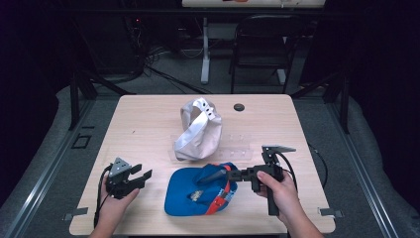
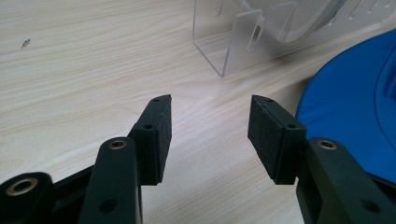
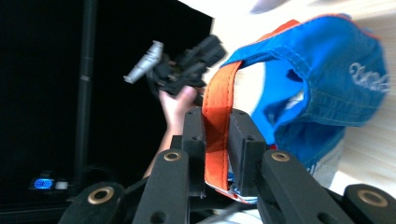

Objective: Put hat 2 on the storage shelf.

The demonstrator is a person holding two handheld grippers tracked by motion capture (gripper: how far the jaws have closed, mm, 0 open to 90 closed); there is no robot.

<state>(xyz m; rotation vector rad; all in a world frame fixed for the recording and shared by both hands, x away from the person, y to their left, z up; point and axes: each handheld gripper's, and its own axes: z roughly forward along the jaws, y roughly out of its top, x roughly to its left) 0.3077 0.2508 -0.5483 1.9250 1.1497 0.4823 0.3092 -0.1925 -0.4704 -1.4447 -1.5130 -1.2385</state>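
From above, the left hand (image 1: 113,201) rests low on the surface (image 1: 148,124), its left tongs (image 1: 141,176) spread and empty, pointing toward the blue cap (image 1: 190,196) just beyond their tips; the right hand (image 1: 280,191) holds the right tongs (image 1: 214,175) level, reaching into the cap. Along the left tongs (image 2: 210,130), the pads stand wide apart over bare wood; a clear stand (image 2: 243,42) lies ahead, the cap (image 2: 355,102) at their right. Along the right tongs (image 3: 217,140), the pads are pinching the cap's orange strap (image 3: 218,107), the cap (image 3: 317,79) hanging beyond.

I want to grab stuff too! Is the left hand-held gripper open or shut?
Open. The left hand-held gripper has bare table showing between its pads.
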